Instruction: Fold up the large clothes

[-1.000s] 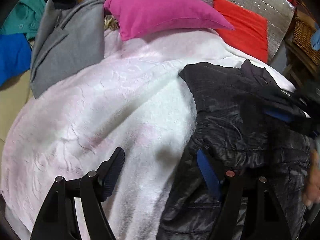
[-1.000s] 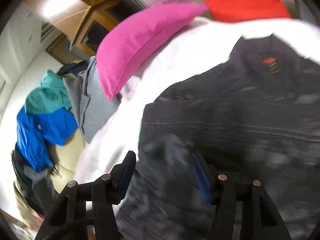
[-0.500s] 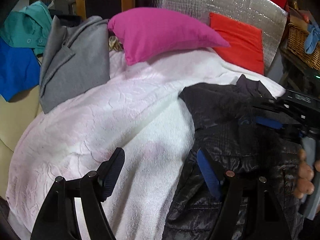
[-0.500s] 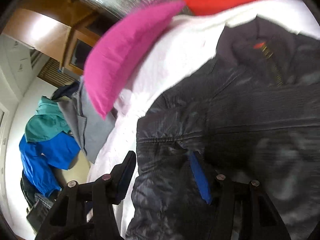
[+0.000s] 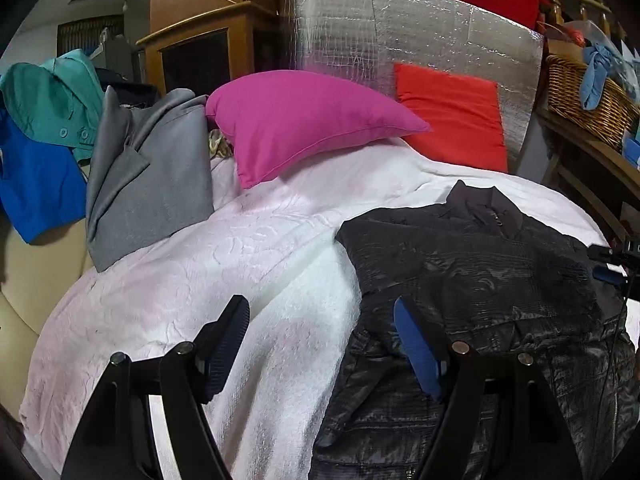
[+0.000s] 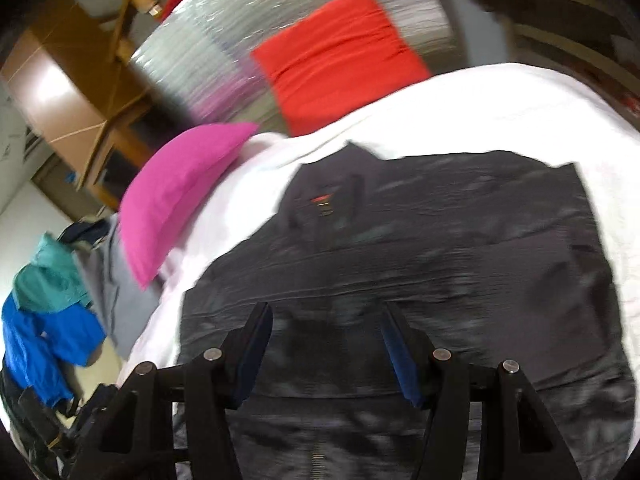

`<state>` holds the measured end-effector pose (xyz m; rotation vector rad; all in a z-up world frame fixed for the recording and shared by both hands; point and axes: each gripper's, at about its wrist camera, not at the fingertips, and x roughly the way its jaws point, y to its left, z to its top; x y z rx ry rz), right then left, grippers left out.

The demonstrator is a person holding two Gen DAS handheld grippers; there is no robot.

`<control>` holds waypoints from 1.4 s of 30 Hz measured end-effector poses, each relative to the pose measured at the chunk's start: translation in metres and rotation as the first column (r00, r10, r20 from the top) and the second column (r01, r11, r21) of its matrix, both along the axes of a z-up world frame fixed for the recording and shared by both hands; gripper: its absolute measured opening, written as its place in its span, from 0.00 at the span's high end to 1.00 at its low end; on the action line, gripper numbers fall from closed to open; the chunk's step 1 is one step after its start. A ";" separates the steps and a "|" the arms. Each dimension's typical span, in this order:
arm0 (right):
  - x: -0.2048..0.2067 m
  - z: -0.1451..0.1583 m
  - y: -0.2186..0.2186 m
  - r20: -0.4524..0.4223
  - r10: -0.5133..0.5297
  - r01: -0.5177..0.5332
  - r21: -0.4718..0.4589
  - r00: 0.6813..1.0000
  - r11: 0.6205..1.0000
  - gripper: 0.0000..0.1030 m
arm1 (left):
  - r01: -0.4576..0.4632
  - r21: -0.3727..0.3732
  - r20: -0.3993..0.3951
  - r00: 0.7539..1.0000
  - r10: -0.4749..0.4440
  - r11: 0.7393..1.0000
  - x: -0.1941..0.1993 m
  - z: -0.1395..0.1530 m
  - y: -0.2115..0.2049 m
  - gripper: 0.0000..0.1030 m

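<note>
A black shiny quilted jacket (image 5: 480, 280) lies spread on the white blanket (image 5: 200, 280), collar toward the pillows. In the right wrist view the jacket (image 6: 440, 248) fills the middle, blurred. My left gripper (image 5: 320, 340) is open and empty, above the jacket's left edge and the blanket. My right gripper (image 6: 324, 344) is open and empty, held above the jacket's lower half. The right gripper's tip (image 5: 612, 268) shows at the far right edge of the left wrist view.
A pink pillow (image 5: 304, 120) and a red pillow (image 5: 452, 116) lean at the head by a silver foil panel (image 5: 400, 32). A grey coat (image 5: 148, 168), a teal garment (image 5: 52, 100) and a blue one (image 5: 36, 184) hang left. A wicker basket (image 5: 580, 92) stands right.
Both grippers have drawn back and up from the jacket, so more of the bed shows. The right gripper has moved away to the right edge of the left view. The jacket lies flatter.
</note>
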<state>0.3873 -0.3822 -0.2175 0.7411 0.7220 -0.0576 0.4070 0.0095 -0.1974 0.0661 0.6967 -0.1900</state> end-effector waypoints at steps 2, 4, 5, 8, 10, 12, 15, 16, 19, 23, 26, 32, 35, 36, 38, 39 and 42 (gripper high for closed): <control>0.001 -0.015 -0.009 -0.042 -0.023 0.023 0.001 0.999 1.000 0.41 | 0.000 -0.002 0.001 1.000 0.000 1.000 0.001 0.000 -0.001 0.27; 0.011 -0.037 -0.009 -0.129 -0.010 0.011 0.009 0.992 1.000 0.41 | -0.001 -0.002 0.005 1.000 0.001 1.000 0.001 0.000 -0.002 0.27; 0.015 -0.047 -0.007 -0.145 0.008 -0.003 0.034 0.989 0.999 0.41 | 0.000 -0.003 0.006 1.000 0.000 1.000 0.001 0.000 -0.002 0.27; 0.012 -0.043 -0.001 -0.118 0.004 -0.003 0.008 0.993 1.000 0.41 | 0.001 0.000 0.012 1.000 -0.001 1.000 0.000 -0.001 -0.002 0.27; 0.010 -0.038 -0.001 -0.110 0.005 -0.003 0.015 0.994 1.000 0.41 | 0.001 0.003 0.012 1.000 -0.001 1.000 0.001 -0.001 -0.003 0.27; 0.004 -0.029 -0.007 -0.079 -0.013 0.014 0.013 0.997 1.000 0.41 | -0.001 0.004 0.009 1.000 0.001 1.000 0.002 -0.002 -0.002 0.27; -0.012 -0.015 -0.024 -0.027 -0.088 0.087 -0.031 0.996 0.996 0.41 | -0.003 0.006 0.007 1.000 0.003 1.000 0.003 -0.002 -0.002 0.27; -0.017 -0.013 -0.033 -0.017 -0.122 0.121 -0.047 0.992 0.992 0.41 | -0.003 0.008 0.008 1.000 0.003 1.000 0.003 -0.002 -0.002 0.27; -0.026 -0.024 -0.051 -0.045 -0.179 0.178 -0.025 0.983 0.984 0.40 | -0.007 0.009 0.007 1.000 0.007 1.000 0.004 -0.003 -0.002 0.27; -0.020 -0.048 -0.060 -0.107 -0.118 0.116 -0.024 0.987 0.993 0.39 | -0.006 0.014 0.012 1.000 0.006 1.000 0.002 -0.003 -0.005 0.27; -0.024 -0.038 -0.053 -0.120 -0.092 0.089 -0.027 0.989 0.996 0.37 | 0.001 0.021 0.023 1.000 -0.001 1.000 0.000 -0.002 -0.007 0.27; -0.069 -0.021 -0.054 -0.075 -0.094 0.095 0.004 0.993 0.995 0.30 | 0.016 0.034 0.052 0.998 -0.018 0.999 -0.010 0.003 -0.011 0.27; -0.098 -0.014 -0.050 -0.061 -0.088 0.085 -0.052 0.994 0.995 0.30 | 0.020 0.037 0.064 0.998 -0.022 0.999 -0.015 0.005 -0.012 0.27; -0.102 -0.013 -0.050 -0.060 -0.083 0.078 -0.067 0.995 0.995 0.30 | 0.022 0.039 0.066 0.997 -0.024 0.999 -0.017 0.005 -0.013 0.27; -0.115 -0.012 -0.048 -0.064 -0.076 0.070 -0.090 0.995 0.993 0.30 | 0.027 0.046 0.068 0.997 -0.030 0.999 -0.021 0.005 -0.015 0.27; -0.122 -0.013 -0.051 -0.064 -0.075 0.069 -0.090 0.995 0.994 0.30 | 0.032 0.050 0.067 0.997 -0.035 0.998 -0.023 0.004 -0.016 0.27; -0.141 -0.018 -0.055 -0.068 -0.086 0.081 -0.073 0.994 0.994 0.30 | 0.052 0.081 0.039 0.998 -0.055 0.995 -0.027 -0.004 -0.022 0.26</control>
